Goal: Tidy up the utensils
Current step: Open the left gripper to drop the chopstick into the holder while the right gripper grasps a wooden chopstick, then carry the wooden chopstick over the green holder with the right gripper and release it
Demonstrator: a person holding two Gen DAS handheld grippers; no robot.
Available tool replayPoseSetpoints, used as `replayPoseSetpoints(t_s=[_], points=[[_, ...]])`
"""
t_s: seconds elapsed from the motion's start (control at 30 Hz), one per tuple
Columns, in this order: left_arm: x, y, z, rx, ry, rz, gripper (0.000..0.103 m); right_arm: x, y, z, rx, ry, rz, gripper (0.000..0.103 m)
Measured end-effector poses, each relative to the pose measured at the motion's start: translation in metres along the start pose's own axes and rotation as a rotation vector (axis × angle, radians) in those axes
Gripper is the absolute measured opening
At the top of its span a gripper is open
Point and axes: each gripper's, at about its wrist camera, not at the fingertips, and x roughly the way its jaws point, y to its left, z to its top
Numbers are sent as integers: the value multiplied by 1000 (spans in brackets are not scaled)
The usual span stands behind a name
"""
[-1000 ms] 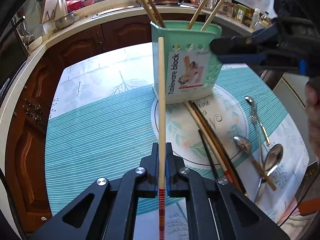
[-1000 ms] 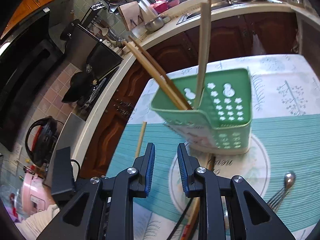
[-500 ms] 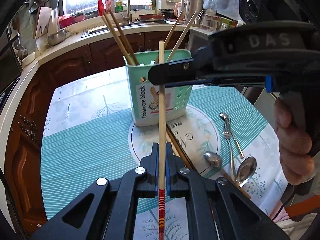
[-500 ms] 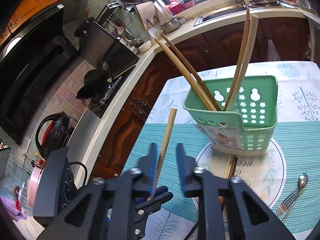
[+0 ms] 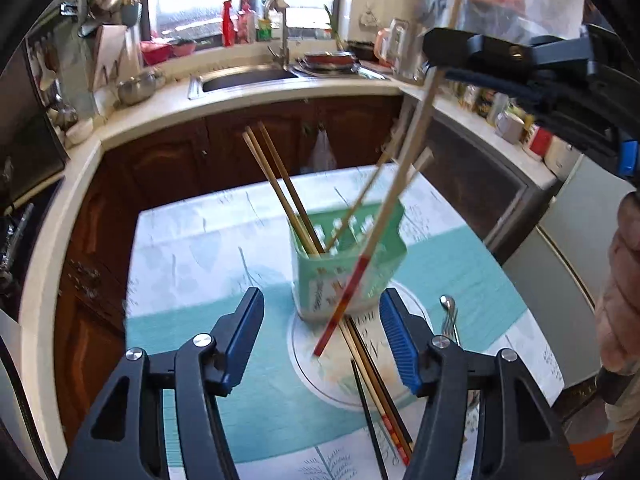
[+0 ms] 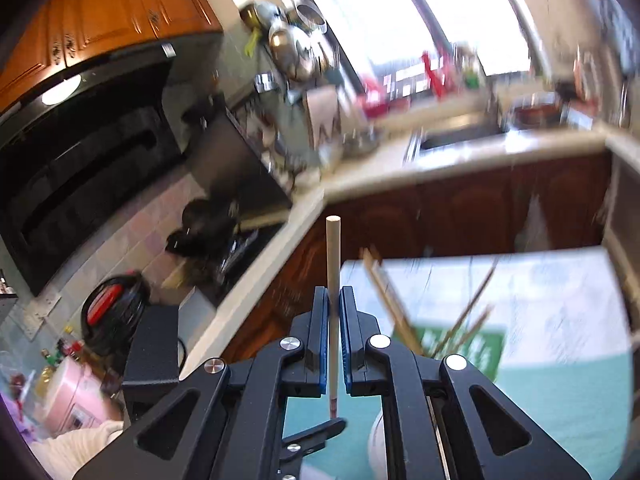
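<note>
Left wrist view: our left gripper (image 5: 322,336) has its jaws spread wide, empty, before the green holder (image 5: 346,264) on the table (image 5: 208,264) — our right gripper (image 6: 334,344) clamps a chopstick (image 6: 333,276) above that holder.

Home kitchen: sink (image 5: 244,78), tap (image 5: 280,24), wood cabinets (image 5: 256,136), hob (image 6: 240,240).

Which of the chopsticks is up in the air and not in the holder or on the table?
The pale chopstick with the red tip, clamped in the right hand-held gripper. The others stand in the green holder or lie on the table.
</note>
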Motion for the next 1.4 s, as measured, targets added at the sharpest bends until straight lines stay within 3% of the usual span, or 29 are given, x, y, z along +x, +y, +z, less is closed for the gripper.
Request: replayPoseSetpoints(t_s=[0.17,0.33,0.53,0.63,0.77,0.9,1.1,1.4], points=[[-13,15,29,-64,-37,43,65,-29,18,48,-70,-134,-102,6],[-8,29,42,-107,-38,79,65,-23,27,70,-149,-148,-192,6],[12,41,33,-161,-13,121,65,26,12,51,-199,-82,-286,6],[22,48,25,-187,-1,136,66,53,0,33,-197,-27,-295,6],[33,50,16,-207,16,142,77,95,-20,10,-178,132,-293,8],[36,49,9,-207,20,145,77,108,-23,1,-171,147,-295,11],[38,47,4,-214,31,136,77,88,-19,-7,-145,124,-250,16],[30,31,-17,-171,32,131,77,-4,0,-18,-94,63,-182,17]])
